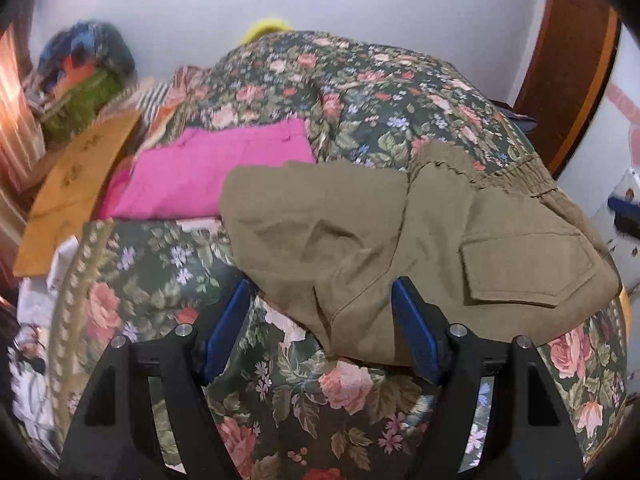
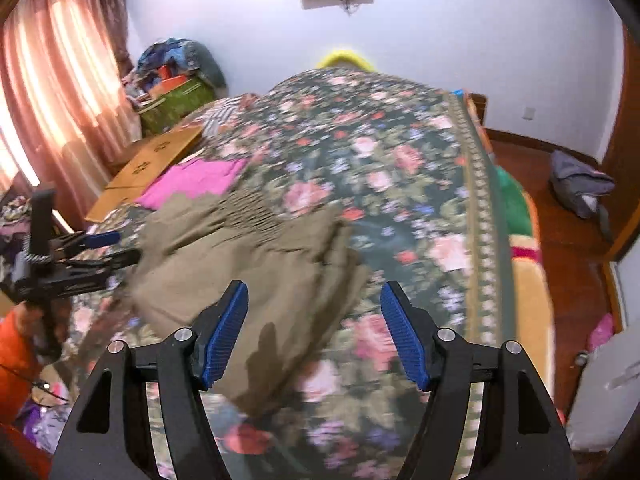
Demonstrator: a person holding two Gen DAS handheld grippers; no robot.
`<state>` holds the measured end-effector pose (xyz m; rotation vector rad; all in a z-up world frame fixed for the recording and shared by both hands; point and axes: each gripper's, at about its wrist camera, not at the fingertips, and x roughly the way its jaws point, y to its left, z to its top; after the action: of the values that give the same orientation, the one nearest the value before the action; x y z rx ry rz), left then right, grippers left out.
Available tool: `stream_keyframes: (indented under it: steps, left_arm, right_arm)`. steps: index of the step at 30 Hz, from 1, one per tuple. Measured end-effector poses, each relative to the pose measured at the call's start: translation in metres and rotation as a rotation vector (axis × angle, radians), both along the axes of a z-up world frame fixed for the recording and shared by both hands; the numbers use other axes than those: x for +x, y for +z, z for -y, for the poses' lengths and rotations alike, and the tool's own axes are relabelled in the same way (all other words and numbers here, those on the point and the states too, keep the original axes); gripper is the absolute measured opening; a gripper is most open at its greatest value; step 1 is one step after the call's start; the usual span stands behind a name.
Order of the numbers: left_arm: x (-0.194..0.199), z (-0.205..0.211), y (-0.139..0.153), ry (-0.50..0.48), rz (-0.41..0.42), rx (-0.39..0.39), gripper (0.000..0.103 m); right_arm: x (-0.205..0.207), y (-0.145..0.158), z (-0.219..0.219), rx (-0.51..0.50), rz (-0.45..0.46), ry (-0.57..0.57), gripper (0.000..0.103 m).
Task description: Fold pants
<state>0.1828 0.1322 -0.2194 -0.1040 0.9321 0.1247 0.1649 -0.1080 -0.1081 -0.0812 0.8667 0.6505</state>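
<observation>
I find the khaki pants [image 1: 400,240] lying bunched on the floral bed cover [image 1: 280,400], elastic waistband toward the far right, beside a folded pink garment [image 1: 216,176] at far left. My left tongs [image 1: 320,332] stand wide over the near hem, gripping nothing. My right tongs [image 2: 314,336] are likewise wide and empty above the cloth. Risk, in my judgement: the layers are rumpled, so a pinch here may catch one layer only and drag the fold askew.

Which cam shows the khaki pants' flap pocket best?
Left wrist. The flap pocket on the khaki pants is sharp, unobstructed and close to the lens. The right wrist view is motion-blurred: it shows the pants and gathered waistband, but no pocket can be made out.
</observation>
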Motion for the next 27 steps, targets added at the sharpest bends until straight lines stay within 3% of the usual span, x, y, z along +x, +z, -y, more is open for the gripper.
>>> stream_keyframes:
  steps: [5,7,10,12,15,22,27]
  left_arm:
    - [0.002,-0.005,-0.02,0.005,-0.033,-0.007,0.078]
    - [0.001,-0.01,-0.023,0.012,-0.039,-0.021,0.079]
    - [-0.004,-0.023,-0.024,0.053,-0.045,-0.015,0.08]
    - [-0.01,-0.035,-0.025,0.071,-0.055,-0.094,0.08]
    - [-0.015,-0.036,-0.019,0.074,-0.054,-0.076,0.079]
    - [0.004,-0.032,0.012,0.015,0.014,-0.125,0.076]
    - [0.041,-0.031,-0.018,-0.001,-0.079,-0.109,0.076]
  right_arm:
    - [-0.004,-0.043,-0.026,-0.078,-0.081,0.033,0.065]
    - [-0.002,-0.057,-0.022,-0.058,-0.116,0.024,0.065]
    - [0.001,-0.056,-0.005,-0.033,-0.138,-0.021,0.066]
    - [-0.001,-0.056,0.001,-0.037,-0.136,-0.034,0.067]
    - [-0.007,-0.056,0.004,-0.042,-0.139,-0.041,0.067]
    - [-0.012,-0.034,-0.004,-0.05,-0.074,-0.045,0.067]
    - [-0.006,-0.041,-0.014,-0.053,-0.082,-0.032,0.067]
